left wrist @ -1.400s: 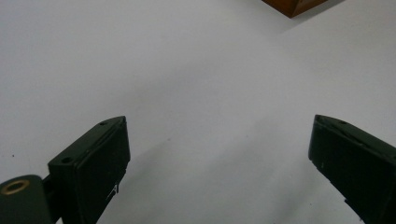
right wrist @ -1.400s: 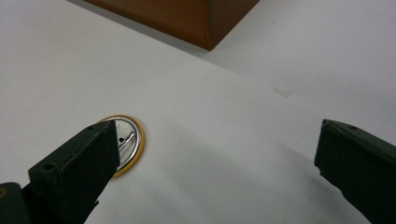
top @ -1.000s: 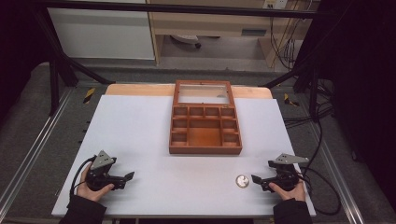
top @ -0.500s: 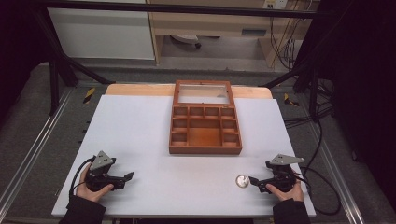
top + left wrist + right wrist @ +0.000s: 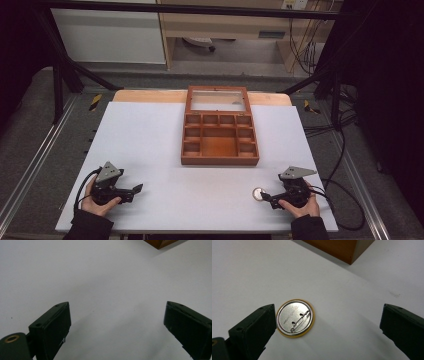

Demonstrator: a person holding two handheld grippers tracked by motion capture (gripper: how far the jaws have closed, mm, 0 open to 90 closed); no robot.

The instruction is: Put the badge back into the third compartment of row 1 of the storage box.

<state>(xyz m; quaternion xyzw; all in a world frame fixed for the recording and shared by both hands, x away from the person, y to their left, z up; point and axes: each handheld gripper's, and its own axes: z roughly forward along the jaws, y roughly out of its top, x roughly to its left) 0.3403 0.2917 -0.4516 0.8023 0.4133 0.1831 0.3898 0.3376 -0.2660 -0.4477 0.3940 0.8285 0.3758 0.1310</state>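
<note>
While open, wooden box (image 5: 220, 135), compartments bare

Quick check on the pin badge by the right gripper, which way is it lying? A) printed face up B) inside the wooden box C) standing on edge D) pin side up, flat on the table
D: in the right gripper view the badge lies flat on the white table, its silver back and safety pin facing up, next to one jaw of the open right gripper, outside the box.
</note>
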